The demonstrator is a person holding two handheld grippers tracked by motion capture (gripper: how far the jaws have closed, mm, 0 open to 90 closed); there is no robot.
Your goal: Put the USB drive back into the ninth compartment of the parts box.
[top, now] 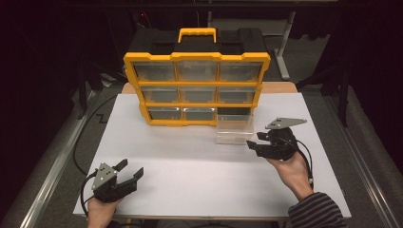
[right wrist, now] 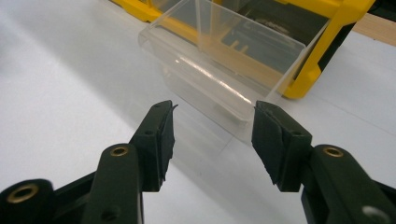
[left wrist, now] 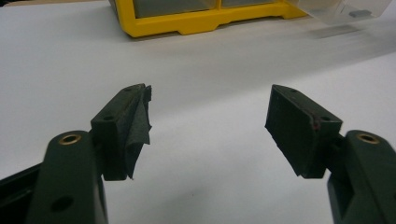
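While both claws gape empty, one clear drawer sits pulled out of a yellow organizer on the white bench.

Seen from the high view, the organizer point(top: 196, 88) has nine bays in three rows: eight hold clear drawers, the lower right bay is open, and its drawer point(top: 234, 128) stands on the bench point(top: 190, 180) just before it. The left claw point(top: 131, 172) is spread wide near the front edge; the right claw point(top: 254, 140) is close beside the drawer. Along the left gripper view, the left claw point(left wrist: 208, 116) grips nothing. Along the right gripper view, the right claw point(right wrist: 214, 125) is parted, the seemingly empty drawer point(right wrist: 224, 60) just beyond its tips. No writing is legible.
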